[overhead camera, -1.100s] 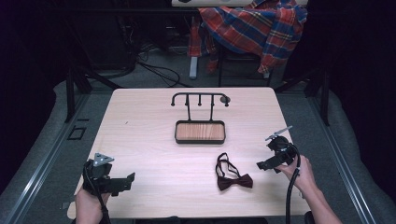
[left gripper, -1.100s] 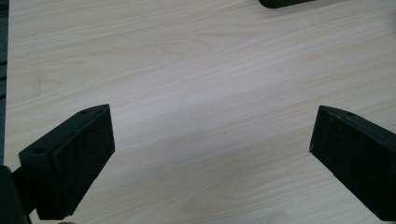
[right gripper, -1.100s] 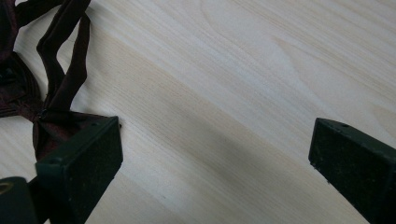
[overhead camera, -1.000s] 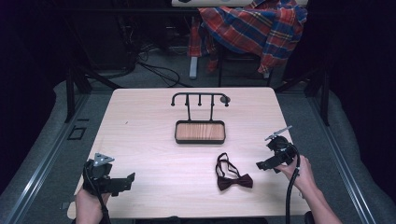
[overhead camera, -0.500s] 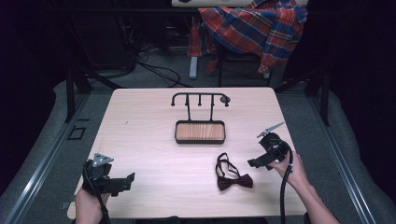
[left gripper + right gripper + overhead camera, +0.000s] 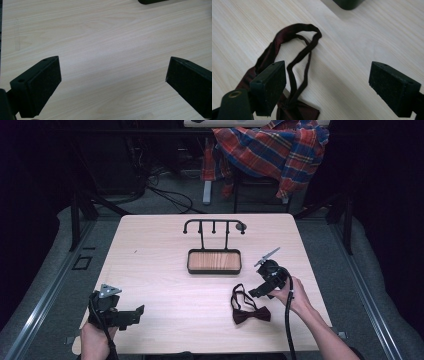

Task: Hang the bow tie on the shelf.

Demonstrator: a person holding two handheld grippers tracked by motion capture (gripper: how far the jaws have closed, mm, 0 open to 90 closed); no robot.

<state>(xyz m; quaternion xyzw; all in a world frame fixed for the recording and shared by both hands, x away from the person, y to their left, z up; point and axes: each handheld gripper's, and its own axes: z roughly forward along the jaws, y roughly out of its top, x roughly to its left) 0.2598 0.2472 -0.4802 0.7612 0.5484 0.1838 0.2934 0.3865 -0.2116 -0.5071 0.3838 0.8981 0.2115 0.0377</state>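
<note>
Both grippers wide open, empty: right gripper [image 6: 327, 87] over bow tie [image 6: 250, 309] strap; left gripper [image 6: 113, 85] above table [image 6: 160, 270].

A dark lab: framed table [image 6: 150, 270], floor cables [image 6: 165, 195], plaid shirt [image 6: 272, 150] on chair.
</note>
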